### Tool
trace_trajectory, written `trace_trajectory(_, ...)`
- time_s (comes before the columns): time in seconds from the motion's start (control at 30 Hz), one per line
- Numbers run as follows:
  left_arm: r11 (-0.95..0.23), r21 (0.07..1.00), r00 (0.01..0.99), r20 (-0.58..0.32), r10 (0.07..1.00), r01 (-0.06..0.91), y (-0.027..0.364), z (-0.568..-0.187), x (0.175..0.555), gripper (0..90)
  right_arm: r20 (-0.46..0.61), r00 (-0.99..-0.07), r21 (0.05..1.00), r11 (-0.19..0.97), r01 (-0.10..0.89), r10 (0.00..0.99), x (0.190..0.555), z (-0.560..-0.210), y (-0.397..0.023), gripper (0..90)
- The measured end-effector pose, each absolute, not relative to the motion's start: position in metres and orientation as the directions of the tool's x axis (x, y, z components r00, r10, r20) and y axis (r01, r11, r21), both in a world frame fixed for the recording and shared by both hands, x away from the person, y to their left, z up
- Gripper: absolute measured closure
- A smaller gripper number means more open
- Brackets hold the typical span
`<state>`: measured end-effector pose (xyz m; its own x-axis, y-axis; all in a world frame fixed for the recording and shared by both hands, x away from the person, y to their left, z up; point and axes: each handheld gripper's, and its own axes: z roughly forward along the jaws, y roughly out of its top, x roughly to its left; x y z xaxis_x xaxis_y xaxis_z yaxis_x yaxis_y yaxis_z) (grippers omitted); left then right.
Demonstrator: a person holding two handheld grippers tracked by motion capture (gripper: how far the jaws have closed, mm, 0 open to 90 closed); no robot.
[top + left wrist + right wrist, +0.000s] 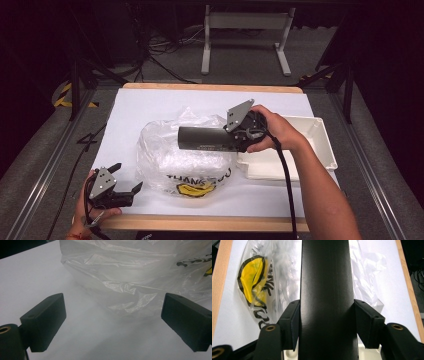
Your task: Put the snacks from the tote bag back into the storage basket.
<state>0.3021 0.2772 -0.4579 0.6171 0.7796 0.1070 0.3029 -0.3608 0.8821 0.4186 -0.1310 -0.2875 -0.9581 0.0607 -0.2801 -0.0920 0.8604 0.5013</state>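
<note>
Clamped between the closed jaws of the right gripper (327, 322), a dark box (206, 138) is held level at frame centre above the plastic bag (185, 160), apparently for bagging, while the left gripper (125, 187) is kept open at lower left.

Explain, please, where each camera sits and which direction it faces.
High view: above the person's side, facing forward and down on the white table; both forearms show.
Left gripper view: on the left gripper, facing the plastic bag.
Right gripper view: on the right gripper, along the black tube.
All share the bag.
</note>
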Motion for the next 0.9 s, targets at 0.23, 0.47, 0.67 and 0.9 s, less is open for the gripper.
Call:
trace_trajectory(0.23, -0.365, 0.879, 0.616, 0.11, 0.78, 0.305, 0.277, -0.458, 0.302, 6.8, -0.283, -0.955, 0.504, 0.861, -0.072, 0.086, 0.418, -0.286, -0.154, 43.2)
trace_trajectory(0.47, -0.369, 0.877, 0.616, 0.112, 0.78, 0.308, 0.275, -0.458, 0.302, 6.9, -0.285, -0.951, 0.506, 0.861, -0.044, 0.119, 0.417, -0.285, -0.178, 43.2)
trace_trajectory(0.67, -0.374, 0.875, 0.616, 0.115, 0.779, 0.309, 0.275, -0.458, 0.303, 6.9, -0.285, -0.946, 0.515, 0.857, -0.016, 0.153, 0.415, -0.284, -0.204, 43.2)
trace_trajectory(0.9, -0.373, 0.874, 0.615, 0.114, 0.78, 0.311, 0.275, -0.458, 0.303, 6.9, -0.279, -0.943, 0.51, 0.86, 0.013, 0.179, 0.413, -0.287, -0.226, 43.1)
